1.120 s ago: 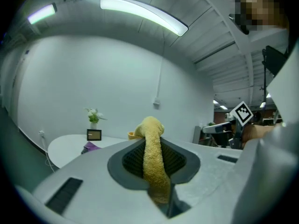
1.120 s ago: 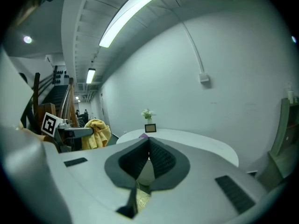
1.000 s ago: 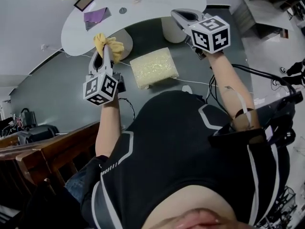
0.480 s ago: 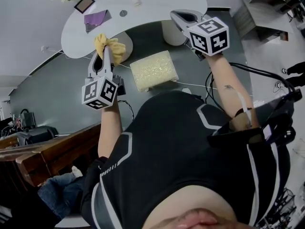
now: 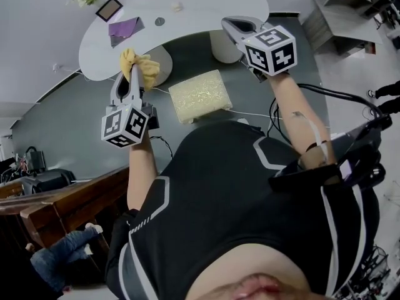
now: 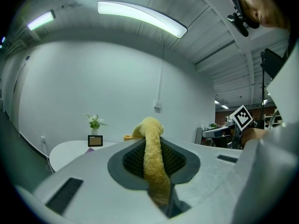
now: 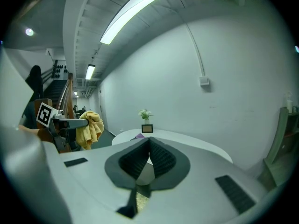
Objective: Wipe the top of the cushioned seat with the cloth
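**Cloth (image 5: 142, 66) clamped in the left gripper, seat to its right and below**

Head view: my left gripper (image 5: 132, 74) has its jaws shut on the yellow cloth, which bunches out past the tips. The cushioned seat (image 5: 200, 95) lies just to the right of that gripper and back toward the person's body, between the two grippers. It is a pale rectangle whose longer side runs roughly from left to right, slightly skewed. My right gripper (image 5: 232, 24) hangs beyond the seat's far right corner, over the base of the white table (image 5: 187, 2). By my reading the left gripper is the nearer of the two to the seat, and it is the one carrying the cloth.

Left gripper view: the jaws are pressed together on a thick fold of the cloth (image 6: 154, 162), which runs up between the pads and flops over the tips. The camera looks level at the wall, with a picture frame (image 6: 95, 140) and a plant (image 6: 95, 121) ahead. The seat does not show here, so I judge it to be under the jaws rather than ahead of them.

Right gripper view: the jaws meet at the tips with nothing between the pads. To its left I see the cloth (image 7: 91, 129) hanging from the other gripper.

I judge that wiping has not begun. The coming move is down and to the right for the left gripper, then along the seat's long side.
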### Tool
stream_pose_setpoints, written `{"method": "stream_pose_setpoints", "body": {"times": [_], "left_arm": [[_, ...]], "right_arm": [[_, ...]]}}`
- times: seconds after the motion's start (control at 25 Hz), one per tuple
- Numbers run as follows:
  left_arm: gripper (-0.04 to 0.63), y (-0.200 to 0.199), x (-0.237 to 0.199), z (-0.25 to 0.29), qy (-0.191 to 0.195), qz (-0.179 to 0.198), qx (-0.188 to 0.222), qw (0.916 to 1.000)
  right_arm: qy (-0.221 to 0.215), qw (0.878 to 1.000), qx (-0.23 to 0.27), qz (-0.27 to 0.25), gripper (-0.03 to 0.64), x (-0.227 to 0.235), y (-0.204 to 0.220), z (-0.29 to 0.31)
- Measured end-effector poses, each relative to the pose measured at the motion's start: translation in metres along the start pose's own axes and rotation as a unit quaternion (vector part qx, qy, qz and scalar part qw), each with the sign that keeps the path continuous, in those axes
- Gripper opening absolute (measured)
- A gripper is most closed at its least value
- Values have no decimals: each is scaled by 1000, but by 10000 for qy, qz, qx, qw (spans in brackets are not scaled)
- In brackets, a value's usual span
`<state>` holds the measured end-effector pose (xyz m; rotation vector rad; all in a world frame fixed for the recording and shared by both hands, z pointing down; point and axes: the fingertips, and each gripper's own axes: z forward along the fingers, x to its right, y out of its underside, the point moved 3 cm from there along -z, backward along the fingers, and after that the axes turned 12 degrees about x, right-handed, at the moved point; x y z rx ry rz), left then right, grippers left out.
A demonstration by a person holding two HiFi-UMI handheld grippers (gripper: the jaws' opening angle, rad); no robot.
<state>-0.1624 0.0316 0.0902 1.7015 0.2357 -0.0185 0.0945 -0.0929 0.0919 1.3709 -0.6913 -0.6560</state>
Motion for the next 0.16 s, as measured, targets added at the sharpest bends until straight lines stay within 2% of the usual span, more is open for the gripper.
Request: {"method": "stream_pose_setpoints", "body": {"times": [0.16], "left_arm": [[57,-3,-1,-1,8,93,84,9999]], "right_arm": [[20,10000,15,8,3,-2,-1,1]]}}
